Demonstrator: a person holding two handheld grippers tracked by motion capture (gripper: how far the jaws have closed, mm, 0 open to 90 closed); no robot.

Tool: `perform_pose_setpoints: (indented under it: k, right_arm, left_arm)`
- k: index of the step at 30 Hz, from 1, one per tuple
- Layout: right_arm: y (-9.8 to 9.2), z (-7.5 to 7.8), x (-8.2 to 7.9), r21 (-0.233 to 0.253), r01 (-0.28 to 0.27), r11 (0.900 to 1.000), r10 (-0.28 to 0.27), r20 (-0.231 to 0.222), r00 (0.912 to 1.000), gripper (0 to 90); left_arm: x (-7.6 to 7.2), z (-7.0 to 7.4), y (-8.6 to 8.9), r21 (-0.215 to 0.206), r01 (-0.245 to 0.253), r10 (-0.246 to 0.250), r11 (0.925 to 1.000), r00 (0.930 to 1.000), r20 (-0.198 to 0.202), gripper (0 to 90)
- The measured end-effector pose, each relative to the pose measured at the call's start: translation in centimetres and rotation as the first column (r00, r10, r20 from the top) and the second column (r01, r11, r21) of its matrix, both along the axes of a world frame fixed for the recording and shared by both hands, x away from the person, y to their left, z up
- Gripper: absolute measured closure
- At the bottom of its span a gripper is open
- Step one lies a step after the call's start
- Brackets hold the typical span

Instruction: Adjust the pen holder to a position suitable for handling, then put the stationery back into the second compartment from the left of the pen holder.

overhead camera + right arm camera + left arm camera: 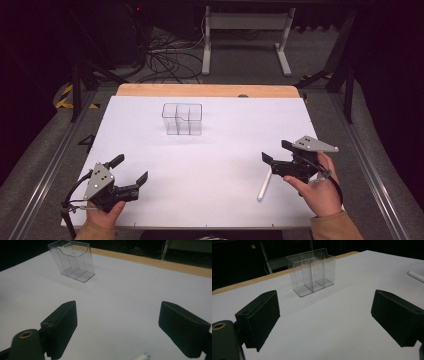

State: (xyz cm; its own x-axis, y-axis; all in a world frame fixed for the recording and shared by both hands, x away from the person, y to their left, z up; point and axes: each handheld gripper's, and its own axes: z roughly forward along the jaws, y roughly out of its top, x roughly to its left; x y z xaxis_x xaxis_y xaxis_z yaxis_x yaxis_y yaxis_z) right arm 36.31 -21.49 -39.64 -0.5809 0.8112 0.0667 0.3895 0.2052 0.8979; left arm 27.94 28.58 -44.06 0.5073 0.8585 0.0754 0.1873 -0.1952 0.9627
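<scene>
A clear plastic organizer (182,119) with compartments stands empty on the white table sheet (210,150), toward the back centre; it also appears ahead in the left gripper view (312,272) and the right gripper view (72,260). A white pen-like stick (264,184) lies on the sheet at the front right, just left of my right gripper (277,151), whose jaws are spread wide with nothing between them. The stick's tip (143,356) shows at the bottom edge between those jaws. My left gripper (131,169) rests open and empty at the front left.
A wooden table edge (207,90) runs along the far side of the sheet. Beyond it are a white desk frame (245,35) and tangled cables (165,57) on the floor. Metal rails (45,165) flank the table on both sides.
</scene>
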Motion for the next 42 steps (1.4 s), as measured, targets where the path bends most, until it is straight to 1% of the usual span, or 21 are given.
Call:
perform_pose_setpoints:
  k: [3,5,6,9,12,17,22,24,27,28,29,30,31,32,33,34,36,37,39,40,42]
  right_arm:
    - [0.0,0.1,0.2,0.000,0.018,1.000,-0.018,-0.037,0.9991,13.4]
    - [0.0,0.1,0.2,0.010,0.045,0.999,-0.043,-0.106,0.9935,13.4]
    - [0.1,0.1,0.3,0.003,0.051,0.999,-0.050,-0.125,0.9909,13.4]
    - [0.3,0.2,0.3,-0.004,0.068,0.998,-0.068,-0.155,0.9856,11.5]
    - [0.5,0.2,0.3,-0.002,0.094,0.996,-0.092,-0.203,0.9748,10.9]
    - [0.7,0.3,0.5,-0.011,0.134,0.991,-0.132,-0.254,0.9582,10.2]
    - [0.8,0.3,0.6,-0.017,0.186,0.982,-0.182,-0.313,0.9320,12.1]
    - [0.8,0.3,0.7,-0.031,0.214,0.976,-0.211,-0.344,0.9148,14.2]
    - [0.9,0.2,0.9,-0.030,0.261,0.965,-0.251,-0.399,0.8818,15.8]
    - [0.9,0.2,1.0,-0.034,0.269,0.962,-0.259,-0.410,0.8745,16.8]
    - [0.9,0.2,1.0,-0.040,0.283,0.958,-0.273,-0.424,0.8636,18.1]
    - [1.0,0.2,1.2,-0.046,0.310,0.949,-0.296,-0.460,0.8372,19.3]
    - [1.0,0.2,1.2,-0.046,0.310,0.949,-0.296,-0.460,0.8372,19.3]
    - [1.0,0.2,1.3,-0.056,0.322,0.945,-0.309,-0.480,0.8211,21.0]
    - [1.0,0.2,1.3,-0.056,0.322,0.945,-0.309,-0.480,0.8211,21.0]
    - [1.0,0.2,1.4,-0.068,0.323,0.944,-0.314,-0.487,0.8148,22.0]
    - [1.1,0.2,1.6,-0.083,0.326,0.942,-0.321,-0.513,0.7964,24.8]
    - [1.2,0.2,1.7,-0.093,0.331,0.939,-0.328,-0.529,0.7824,25.7]
    - [1.3,0.2,1.9,-0.108,0.338,0.935,-0.340,-0.551,0.7625,25.9]
    - [1.4,0.1,2.0,-0.123,0.346,0.930,-0.353,-0.562,0.7480,26.4]
    - [1.6,0.0,2.2,-0.138,0.355,0.925,-0.367,-0.573,0.7326,26.7]
  left_arm:
    - [0.0,0.0,0.0,0.003,-0.003,0.003,1.0000,1.0000,0.000,9.1]
    - [0.0,0.0,0.0,-0.001,-0.004,0.004,1.0000,1.0000,0.001,9.1]
    - [0.0,0.0,0.0,0.001,-0.004,0.004,1.0000,1.0000,0.001,9.2]
    - [0.1,0.0,0.0,0.001,-0.003,0.003,1.0000,1.0000,0.000,9.2]
    - [0.0,0.0,0.0,0.001,-0.004,0.004,1.0000,1.0000,0.001,9.2]
    - [0.1,0.0,0.1,-0.001,-0.007,0.007,1.0000,1.0000,-0.001,9.3]
    - [0.1,0.0,0.1,-0.002,-0.008,0.008,1.0000,1.0000,-0.002,9.4]
    - [0.1,0.0,0.1,-0.001,-0.008,0.008,1.0000,1.0000,-0.002,9.4]
    - [0.1,-0.1,0.1,-0.001,-0.010,0.010,1.0000,1.0000,-0.001,9.4]
    - [0.1,-0.1,0.1,0.000,-0.011,0.011,0.9999,0.9999,-0.002,9.4]
    - [0.1,-0.1,0.1,0.000,-0.011,0.011,0.9999,0.9999,-0.002,9.4]
    - [0.1,-0.1,0.1,-0.001,-0.011,0.011,0.9999,0.9999,-0.002,9.5]
    - [0.1,-0.1,0.1,-0.001,-0.011,0.011,0.9999,0.9999,-0.002,9.5]
    - [0.1,-0.1,0.1,0.000,-0.010,0.010,1.0000,0.9999,-0.003,9.5]
    - [0.2,-0.1,0.1,0.005,-0.011,0.011,0.9999,0.9999,-0.007,9.5]
    - [0.2,-0.1,0.1,0.004,-0.010,0.010,0.9999,0.9999,-0.007,9.5]
    - [0.2,-0.1,0.1,0.004,-0.010,0.010,0.9999,0.9999,-0.006,9.5]
    - [0.2,-0.1,0.1,0.005,-0.010,0.010,0.9999,0.9999,-0.007,9.5]
    - [0.2,-0.1,0.1,0.005,-0.010,0.010,0.9999,0.9999,-0.007,9.5]
    - [0.2,-0.1,0.1,0.006,-0.010,0.010,0.9999,0.9999,-0.006,9.5]
    - [0.1,-0.1,0.1,0.006,-0.010,0.010,0.9999,0.9999,-0.007,9.5]
